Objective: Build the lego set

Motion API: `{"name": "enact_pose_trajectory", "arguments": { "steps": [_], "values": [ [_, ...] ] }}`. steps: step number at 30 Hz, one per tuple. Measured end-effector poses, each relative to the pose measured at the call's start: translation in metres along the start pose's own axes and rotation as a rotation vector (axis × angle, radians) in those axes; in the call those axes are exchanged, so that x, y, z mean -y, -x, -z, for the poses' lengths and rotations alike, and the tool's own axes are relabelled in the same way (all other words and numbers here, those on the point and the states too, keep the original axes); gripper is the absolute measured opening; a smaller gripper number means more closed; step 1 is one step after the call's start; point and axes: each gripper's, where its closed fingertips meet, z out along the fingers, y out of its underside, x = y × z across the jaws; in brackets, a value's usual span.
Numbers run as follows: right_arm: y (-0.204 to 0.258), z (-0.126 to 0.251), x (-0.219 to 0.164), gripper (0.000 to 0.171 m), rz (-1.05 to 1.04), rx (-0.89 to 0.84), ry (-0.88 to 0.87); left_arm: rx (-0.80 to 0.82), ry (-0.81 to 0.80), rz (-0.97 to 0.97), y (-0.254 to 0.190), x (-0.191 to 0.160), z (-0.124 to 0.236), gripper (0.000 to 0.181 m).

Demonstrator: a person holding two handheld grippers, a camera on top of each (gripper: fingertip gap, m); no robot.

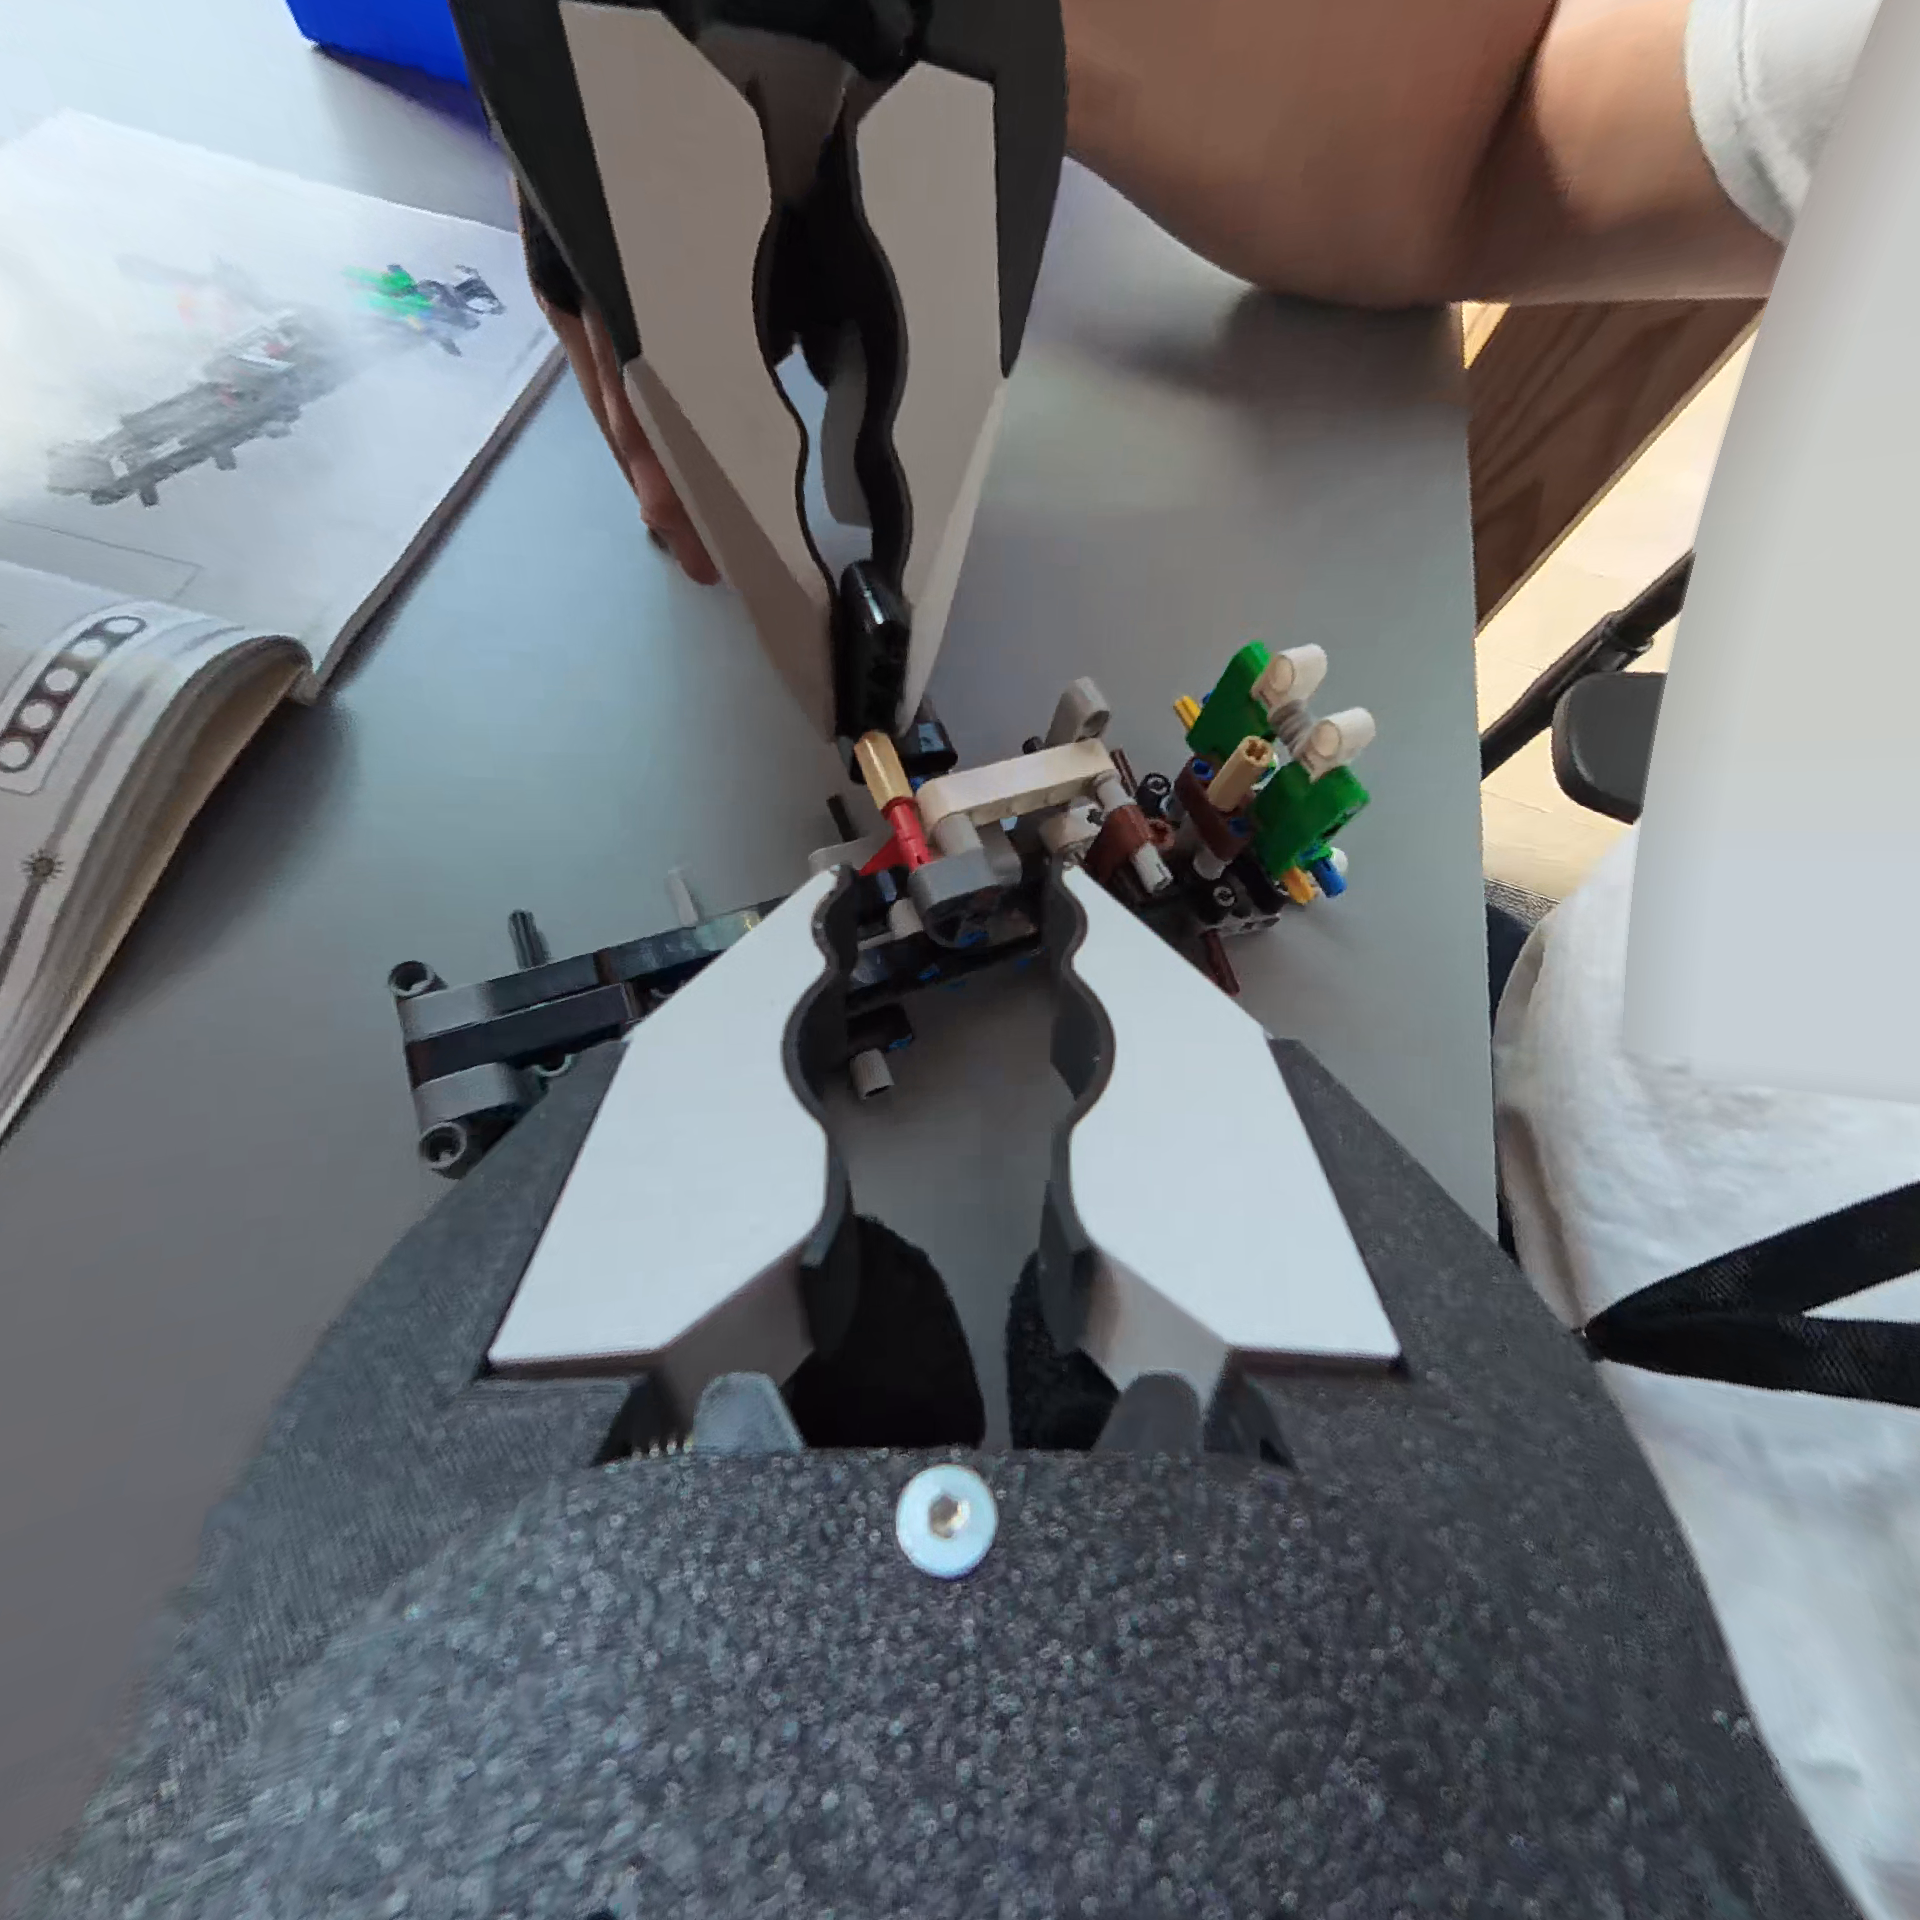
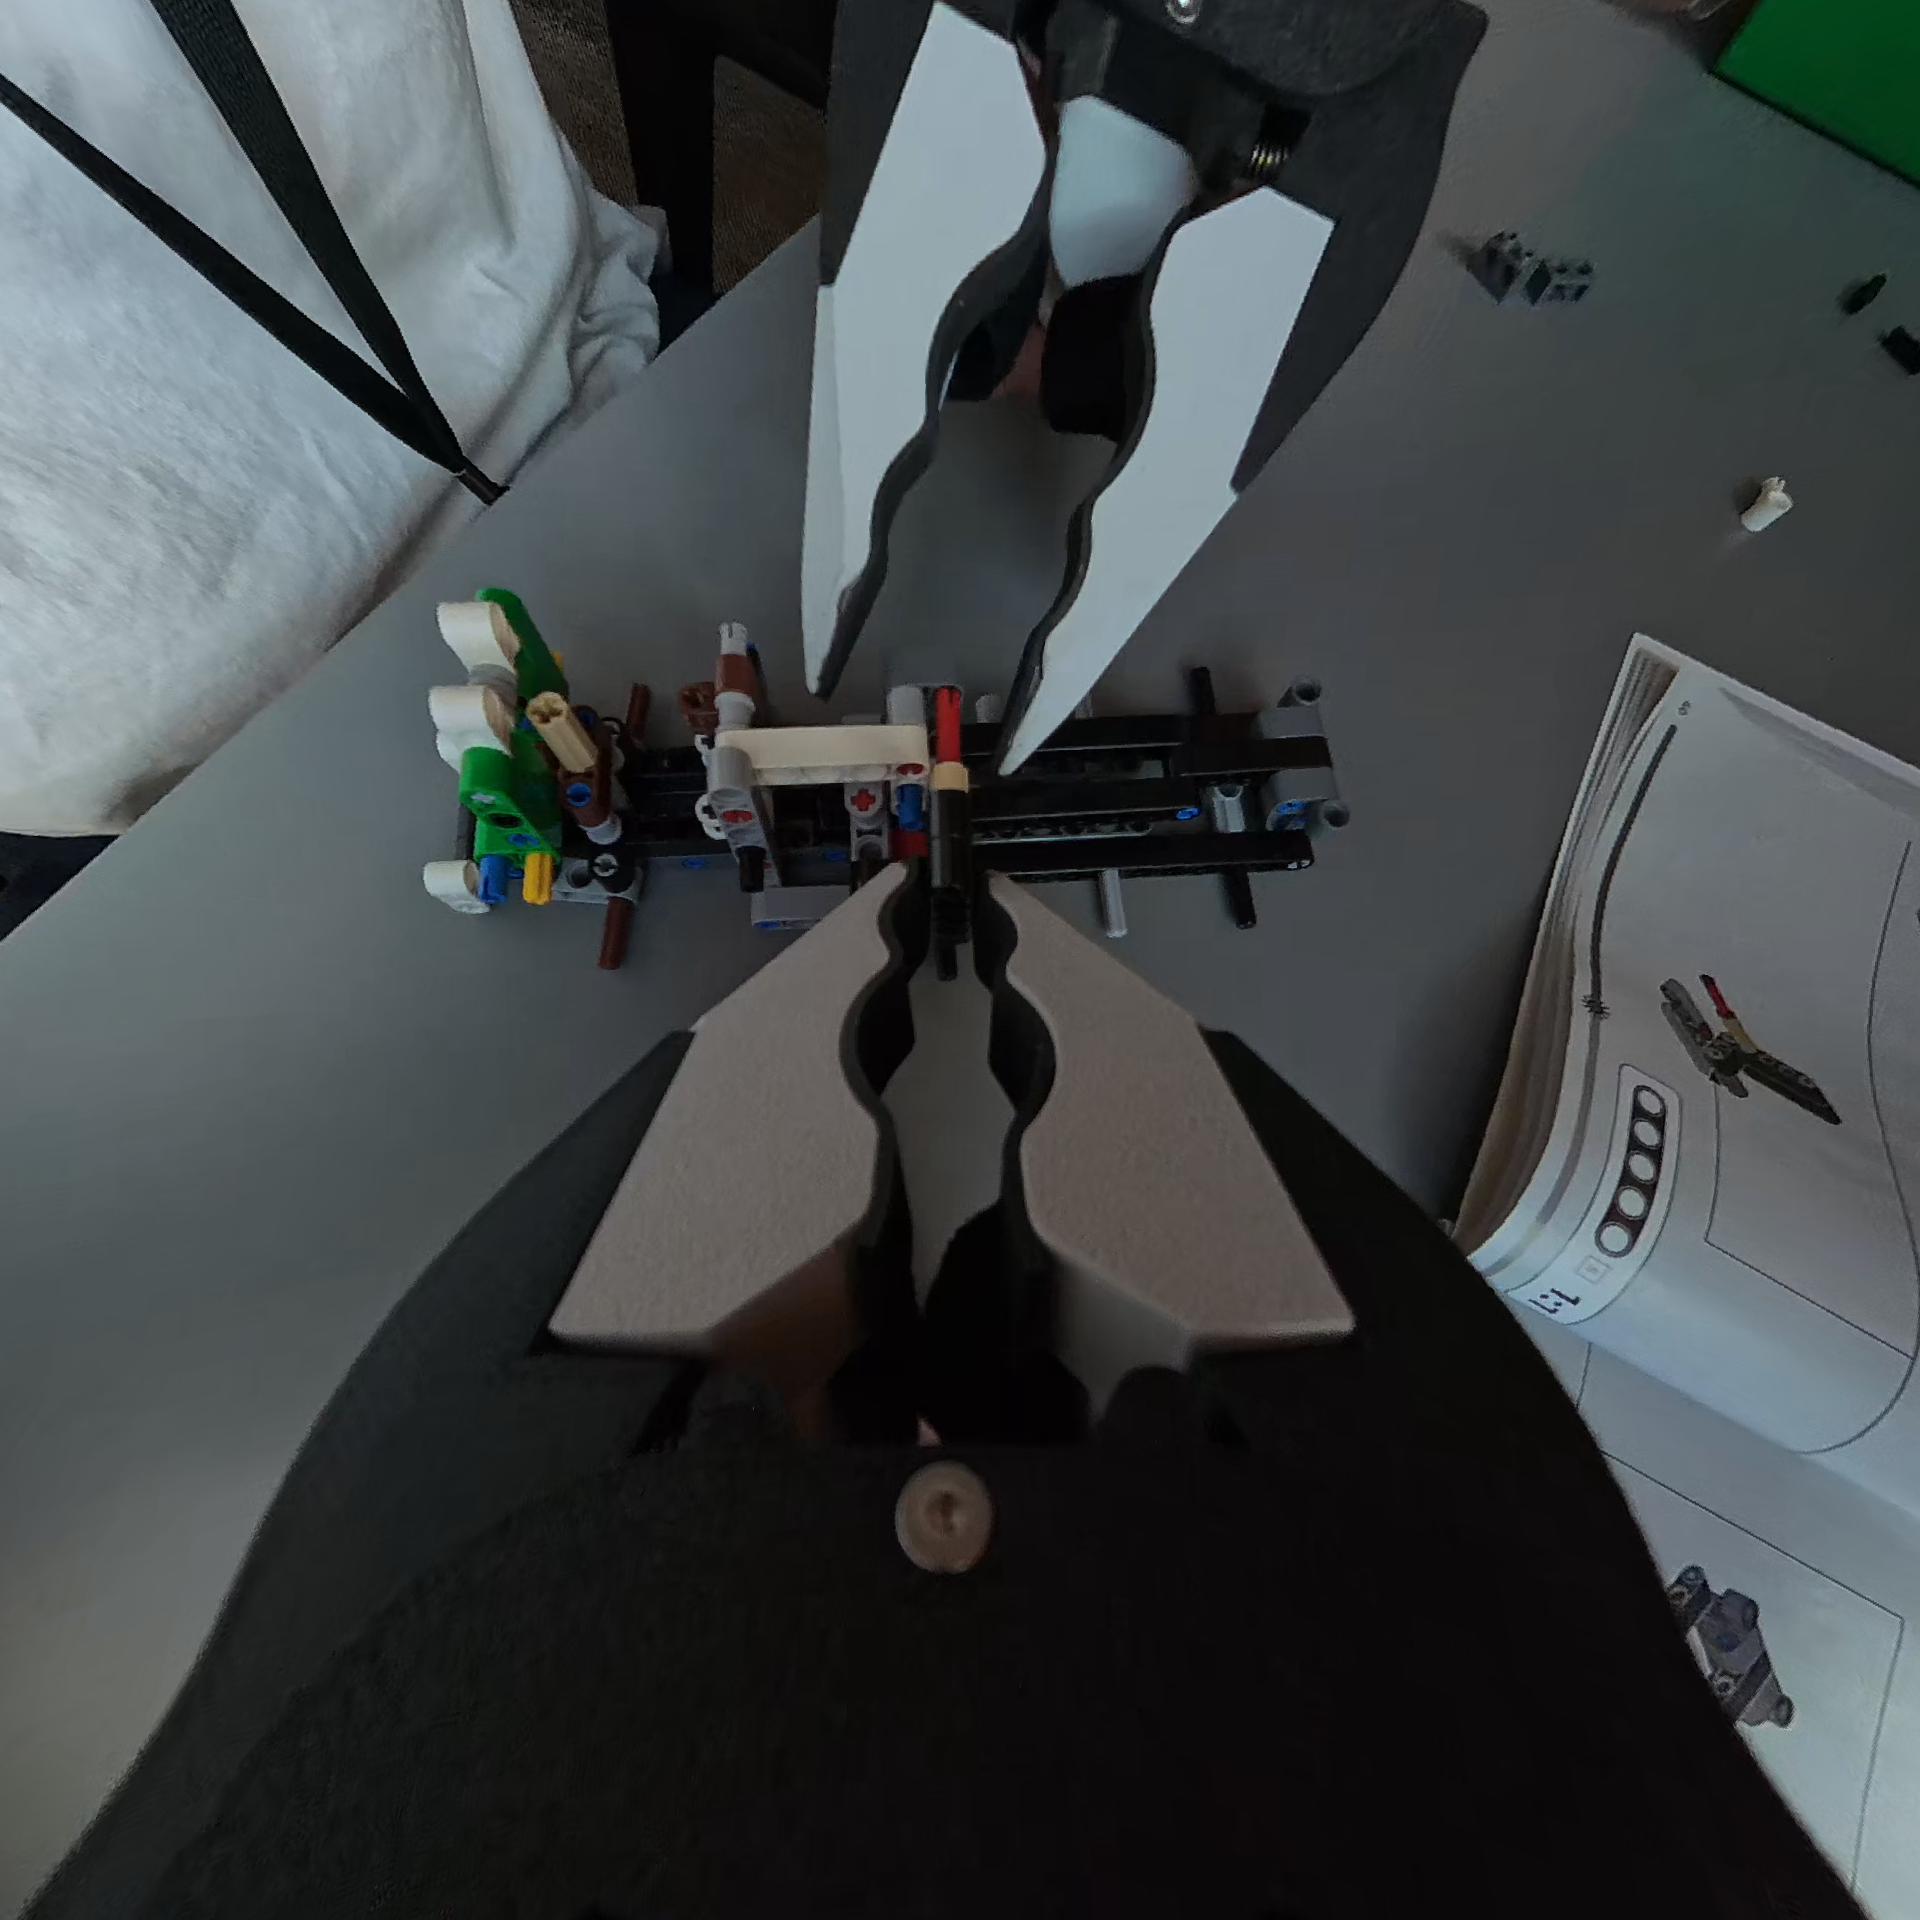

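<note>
The long black Lego model (image 2: 1091,821) lies on the grey table (image 2: 260,1039), with a white beam (image 2: 821,743) in its middle and a green end section (image 2: 509,727). My left gripper (image 1: 951,883) is closed around the model's middle (image 1: 977,883); it also shows in the right wrist view (image 2: 914,727). My right gripper (image 2: 945,878) is shut on a black piece (image 2: 948,862) that carries a tan bush (image 2: 948,777) and a red axle (image 2: 945,712). It holds this against the model's middle. From the left wrist view the right gripper (image 1: 878,717) comes down from above.
An open instruction booklet (image 2: 1714,1039) lies beside the model and also shows in the left wrist view (image 1: 208,364). Small loose pieces (image 2: 1532,272) and a white pin (image 2: 1764,504) lie farther off. The table edge (image 1: 1470,727) is near the green end. A person's arm (image 1: 1351,156) is beyond. The grippers are tip to tip, or close to it. It is some 25 centimetres from my left tips to the white pin (image 2: 1764,504).
</note>
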Motion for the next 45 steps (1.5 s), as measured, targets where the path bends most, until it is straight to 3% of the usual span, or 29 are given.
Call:
{"name": "enact_pose_trajectory", "arguments": {
  "steps": [7, 17, 22, 26, 40, 45],
  "values": [
    [-0.006, -0.002, -0.001, 0.006, -0.037, -0.047, 0.005, 0.027, 0.049, -0.044, 0.006, -0.005, 0.004, 0.019],
    [-0.021, -0.006, 0.002, 0.006, -0.072, -0.098, 0.018, -0.172, 0.139, -0.119, 0.019, -0.012, 0.014, 0.016],
    [-0.030, -0.001, 0.005, 0.006, -0.033, -0.168, 0.032, -0.014, 0.123, -0.113, 0.036, -0.014, 0.016, 0.024],
    [-0.035, -0.001, 0.004, 0.006, -0.009, -0.201, 0.046, 0.112, 0.097, -0.107, 0.041, -0.014, 0.017, 0.019],
    [-0.034, 0.002, -0.001, 0.006, -0.047, -0.176, 0.096, 0.077, 0.147, -0.133, 0.040, -0.012, 0.011, 0.014],
    [-0.037, 0.004, 0.000, 0.006, 0.055, -0.224, 0.094, 0.051, 0.154, -0.126, 0.042, -0.012, 0.011, 0.014]
  ]
}}
